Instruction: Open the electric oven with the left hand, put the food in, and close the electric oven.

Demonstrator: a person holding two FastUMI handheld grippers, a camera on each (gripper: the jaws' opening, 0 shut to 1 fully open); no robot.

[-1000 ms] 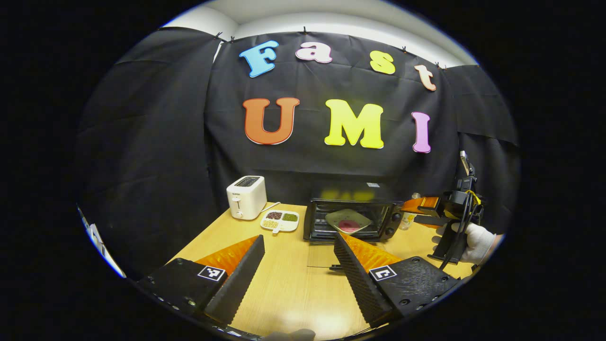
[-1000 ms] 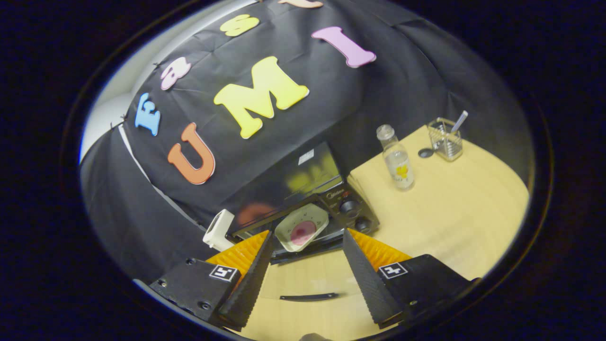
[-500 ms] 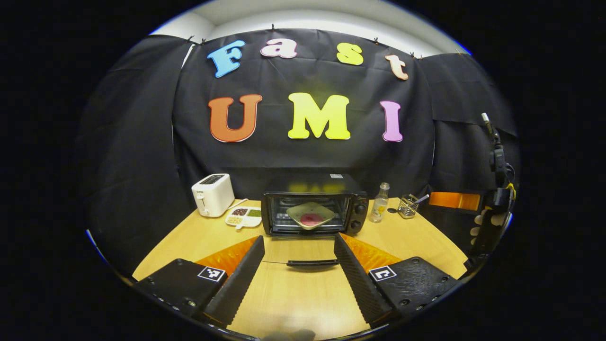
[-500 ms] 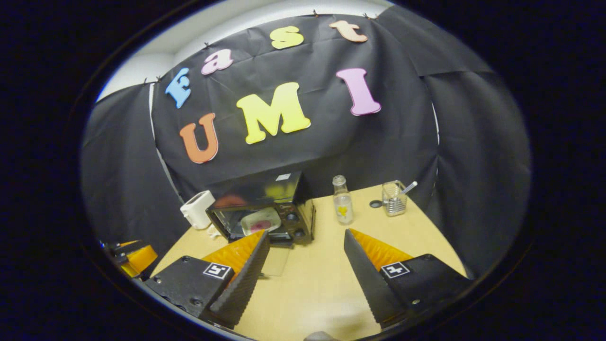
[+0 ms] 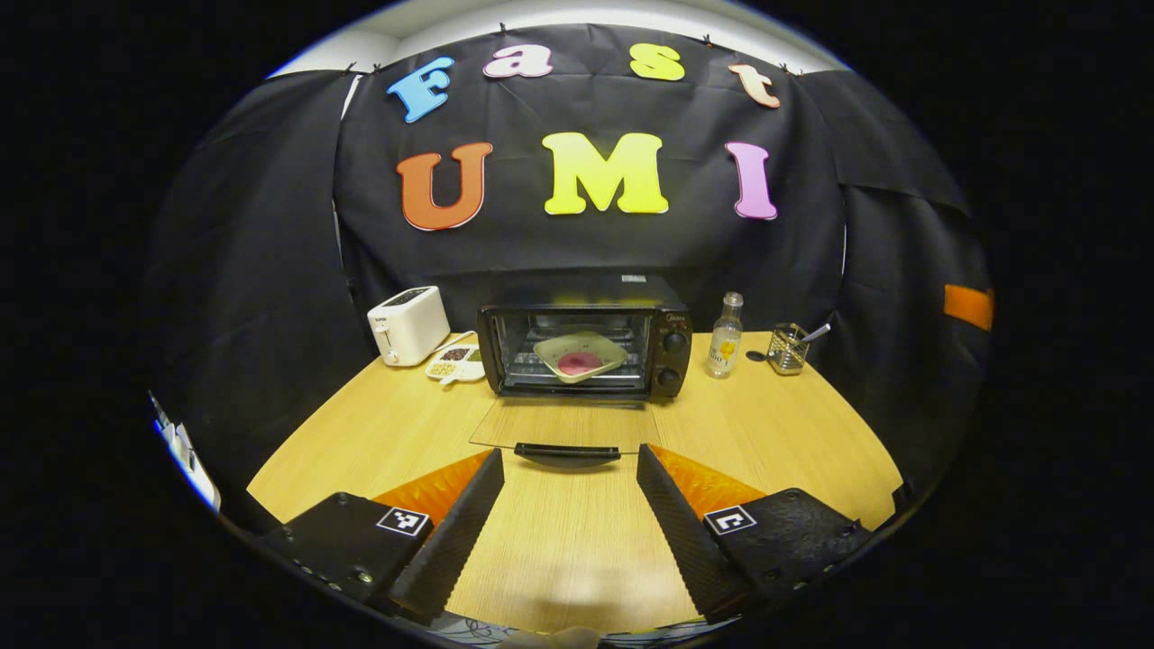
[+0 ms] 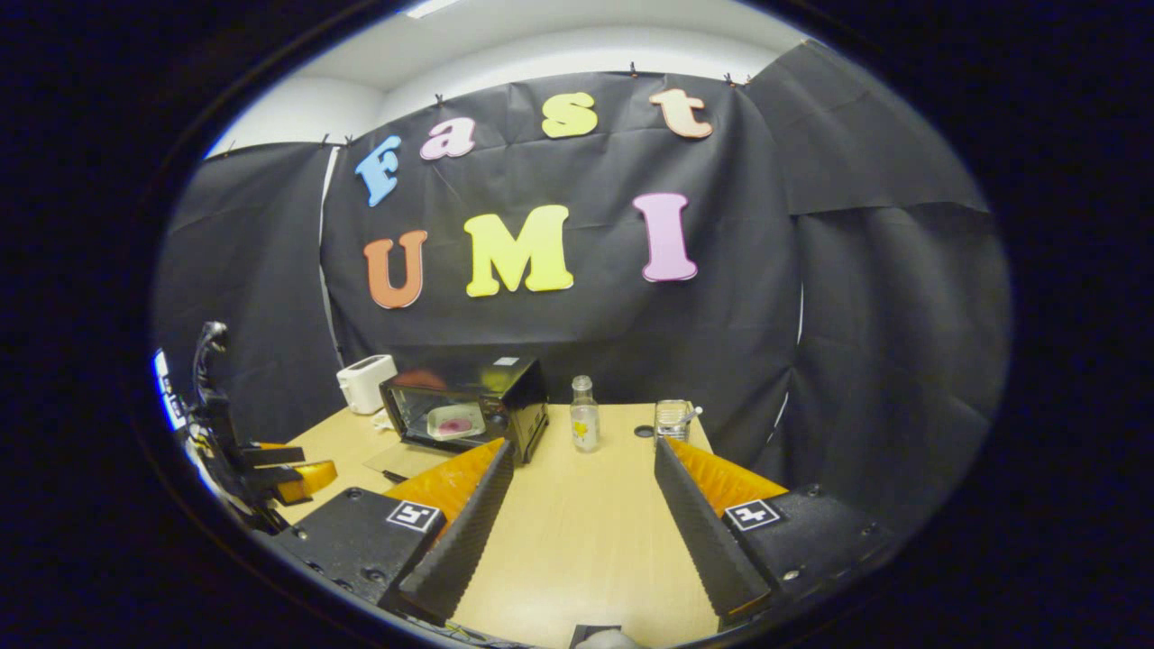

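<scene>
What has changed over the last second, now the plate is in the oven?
The right gripper has pulled back from the oven, open and empty. The left gripper has swung to face the door handle, also open. The plate stays on the rack, and the door still lies open.

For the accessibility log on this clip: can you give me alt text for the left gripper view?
An electric oven stands at the back of a wooden table with its glass door folded down flat and a plate of food on the rack inside. The open left gripper hovers empty before the door's handle; a toaster stands left of the oven, a bottle right.
</scene>
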